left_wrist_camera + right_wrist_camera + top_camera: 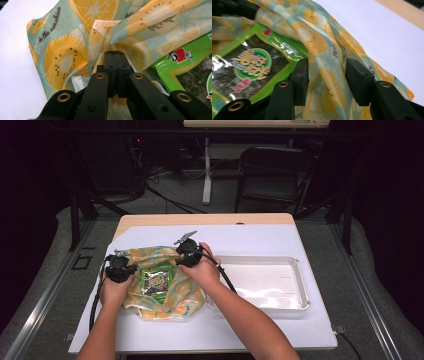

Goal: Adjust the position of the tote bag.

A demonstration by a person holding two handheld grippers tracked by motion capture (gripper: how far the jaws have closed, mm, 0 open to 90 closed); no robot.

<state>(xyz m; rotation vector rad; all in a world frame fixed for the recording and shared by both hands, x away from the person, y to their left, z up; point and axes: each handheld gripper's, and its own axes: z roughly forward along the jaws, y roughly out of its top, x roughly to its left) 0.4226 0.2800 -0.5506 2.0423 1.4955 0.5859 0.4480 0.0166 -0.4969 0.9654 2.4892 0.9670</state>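
So the job here looks like wrapping a snack pack up in a cloth, and I'd say it's maybe halfway. The green seaweed pack (156, 280) is already lying in the middle of the fruit-print cloth (165, 302), which is sitting on the left half of the counter (260, 237), left of a white tray (300, 285). The cloth edges are bunching up around the pack on the left and right, but the top of the pack is still showing, so the folding-over or tying part looks like it's still to come.

Grippers: the left hand-held gripper (115, 53) is at the left side of the bundle, and its jaws are clamping tight on a fold of the cloth. You can see the fabric puckering right where the tips are meeting, just left of the pack's corner.

The right hand-held gripper (327, 80) is at the far right side of the bundle, and its jaws are standing wide apart. A ridge of the cloth is running up between them, but the pads aren't pressing on it, so I'd call that side not gripping anything. The pack is lying just beside its left jaw.
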